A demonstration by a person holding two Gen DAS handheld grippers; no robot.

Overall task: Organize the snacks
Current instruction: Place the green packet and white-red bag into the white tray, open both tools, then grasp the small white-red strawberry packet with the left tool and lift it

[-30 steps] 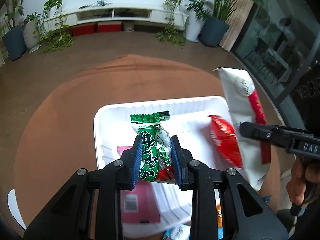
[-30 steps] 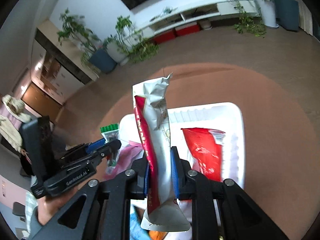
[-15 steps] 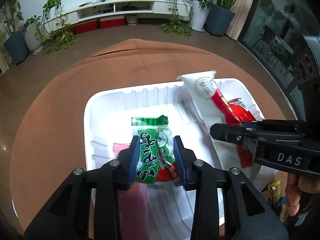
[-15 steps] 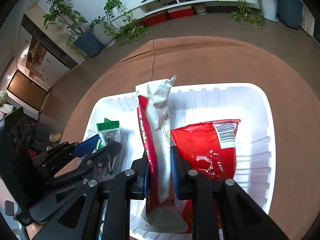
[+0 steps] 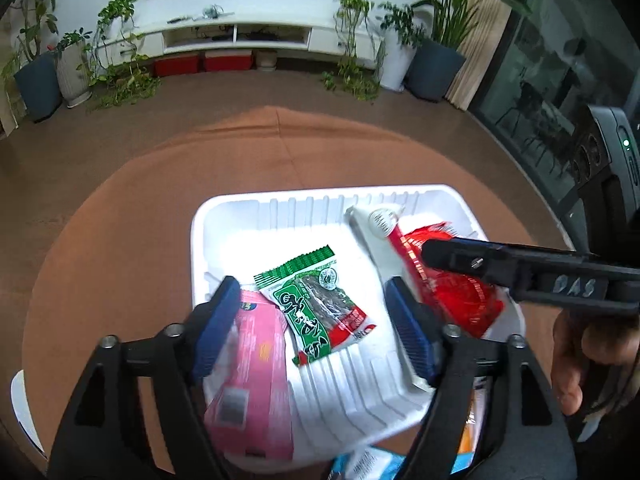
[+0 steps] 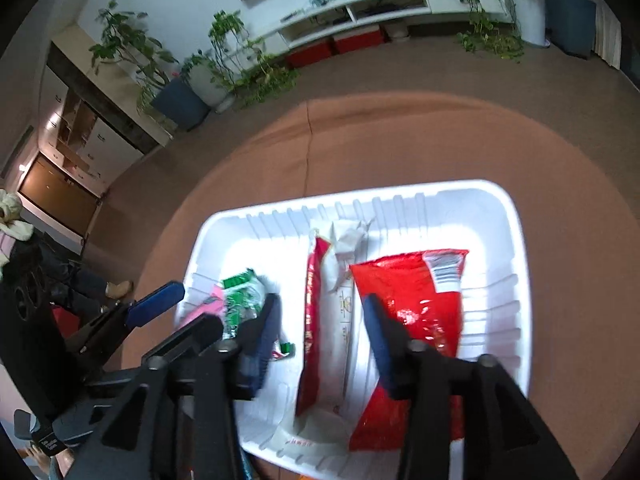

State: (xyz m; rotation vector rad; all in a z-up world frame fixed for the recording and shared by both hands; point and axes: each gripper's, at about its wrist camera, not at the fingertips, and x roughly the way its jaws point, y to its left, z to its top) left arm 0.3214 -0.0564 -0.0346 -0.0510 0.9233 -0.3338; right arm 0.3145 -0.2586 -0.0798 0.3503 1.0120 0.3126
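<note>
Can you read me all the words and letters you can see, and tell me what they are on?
"DAS": on the black side of the right gripper, seen from the left wrist camera.
Green snack packet: large white characters, not legible to me.
White and red packet: round logo and lettering, too blurred.
Red bag: barcode label, too small.
Pink packet: print blurred.
Nothing else is readable.

Overexposed tray (image 5: 280, 208) (fisheye-warped edges)
</note>
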